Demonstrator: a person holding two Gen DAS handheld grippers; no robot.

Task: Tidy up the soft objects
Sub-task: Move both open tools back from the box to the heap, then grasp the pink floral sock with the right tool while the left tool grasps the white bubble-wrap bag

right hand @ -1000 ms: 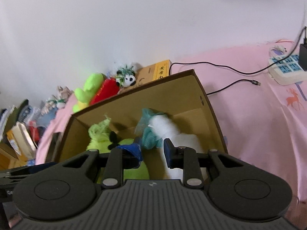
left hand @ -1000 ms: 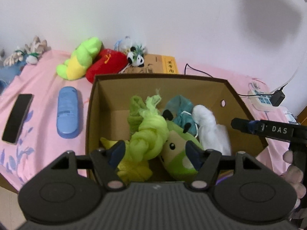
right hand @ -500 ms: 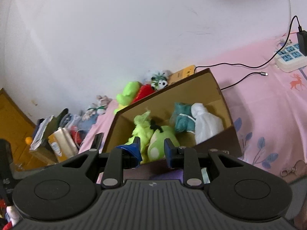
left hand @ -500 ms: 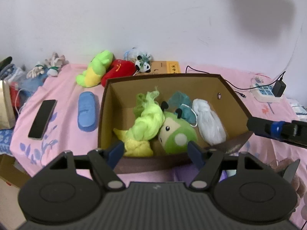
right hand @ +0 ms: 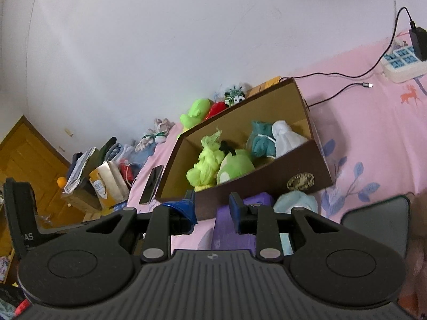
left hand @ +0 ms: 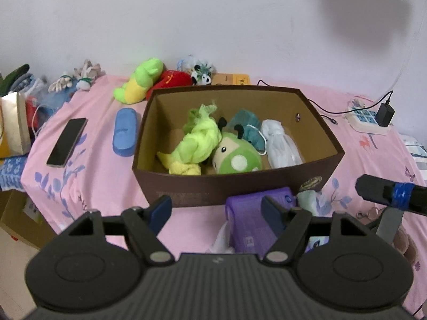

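We see both hand-held grippers empty, held short of the brown cardboard box (left hand: 234,189) on the pink floral bedsheet (left hand: 88,184).

Left hand-held gripper (left hand: 216,210): jaws wide apart, released, nothing between them. Right hand-held gripper (right hand: 212,209): a narrow gap, jaws have just been opening, nothing between them. Its dark finger with blue tape shows at the right edge of the left wrist view.

Inside the box: a lime-green knotted mesh bundle (left hand: 198,144) on the left, a round green plush with white spots and black antennae (left hand: 236,157) in the middle, a teal fabric bundle (left hand: 246,128) behind it, and a white fabric bundle (left hand: 281,145) on the right.

Outside, just in front of the box: a purple packet (left hand: 253,218) and a pale mint soft item (right hand: 295,202) beside it.

Behind the box by the wall: a green-and-yellow plush (left hand: 140,84), a red plush (left hand: 170,80) and a small panda plush (left hand: 201,76). Left of the box: a blue oblong case (left hand: 124,132) and a black phone (left hand: 66,142). A white power strip (left hand: 369,117) sits far right.
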